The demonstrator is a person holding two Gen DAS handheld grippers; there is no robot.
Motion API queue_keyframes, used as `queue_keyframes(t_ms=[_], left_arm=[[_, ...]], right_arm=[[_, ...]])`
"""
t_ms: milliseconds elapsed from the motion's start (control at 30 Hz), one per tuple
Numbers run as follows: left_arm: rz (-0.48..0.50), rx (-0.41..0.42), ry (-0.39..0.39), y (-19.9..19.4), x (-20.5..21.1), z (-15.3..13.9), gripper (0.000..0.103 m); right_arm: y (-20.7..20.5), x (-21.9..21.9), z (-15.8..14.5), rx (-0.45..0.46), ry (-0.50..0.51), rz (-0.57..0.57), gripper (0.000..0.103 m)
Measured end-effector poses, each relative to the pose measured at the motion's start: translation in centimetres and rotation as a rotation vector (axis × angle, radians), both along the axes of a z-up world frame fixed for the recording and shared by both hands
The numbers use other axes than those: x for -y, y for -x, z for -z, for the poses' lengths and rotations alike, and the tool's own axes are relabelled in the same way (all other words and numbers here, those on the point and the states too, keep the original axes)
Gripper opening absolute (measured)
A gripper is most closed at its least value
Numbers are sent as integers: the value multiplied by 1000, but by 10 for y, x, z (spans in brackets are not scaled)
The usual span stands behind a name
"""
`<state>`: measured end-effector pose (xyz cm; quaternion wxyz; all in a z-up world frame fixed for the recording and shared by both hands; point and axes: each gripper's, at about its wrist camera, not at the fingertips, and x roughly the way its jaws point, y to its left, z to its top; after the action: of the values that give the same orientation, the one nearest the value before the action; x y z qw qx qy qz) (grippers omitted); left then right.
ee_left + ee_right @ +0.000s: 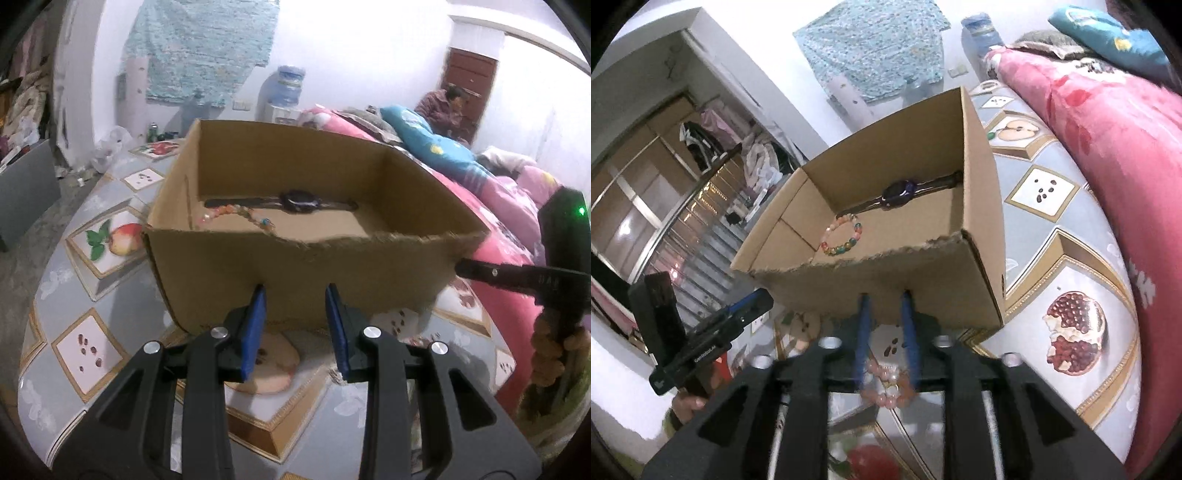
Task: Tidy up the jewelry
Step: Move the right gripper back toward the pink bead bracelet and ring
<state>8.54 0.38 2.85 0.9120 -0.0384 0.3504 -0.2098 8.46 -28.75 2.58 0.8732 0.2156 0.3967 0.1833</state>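
Jewelry count: three pieces in view. One dark watch (900, 191) lies flat along the far wall inside the open cardboard box (982, 221), strap stretched straight. One multicolour bead bracelet (843, 235) lies on the box floor just in front of the watch, near the strap's left end. One pink bead bracelet (886, 387) hangs between the blue pads of the right gripper (885, 306), fingers narrowed and pinching it, low at the near side of the box, outside it. One box, torn ragged front edge, sitting on a fruit-print tablecloth (1071, 258).

Left gripper (295, 295) is level, pointed at the box's front wall, blue pads (255, 325) spread apart with nothing between them, tips close to the cardboard. Contact unclear. Pink quilt (1108, 129) beside the table on the right.
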Motion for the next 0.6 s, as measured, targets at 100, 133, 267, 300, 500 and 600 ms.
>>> queue_keyframes(t_ms=[100,133,267,300,500,600], left_arm=[[60,-26,-13,12,4,6,33],[80,-37,-26,18,8,9,34],[140,-92,-50,34,26,24,34],[154,-101,-60,37,32,28,34],[154,-113,-136,31,50,42,34],[147,-137,-181,23,53,49,30]], right_arm=[[16,-8,0,13,52,-47,38],[21,-11,1,9,64,-62,38],[45,-31,14,-15,146,-131,38],[49,-36,17,-17,169,-139,38],[58,-53,35,-31,228,-157,38],[57,-56,37,-22,236,-159,38]])
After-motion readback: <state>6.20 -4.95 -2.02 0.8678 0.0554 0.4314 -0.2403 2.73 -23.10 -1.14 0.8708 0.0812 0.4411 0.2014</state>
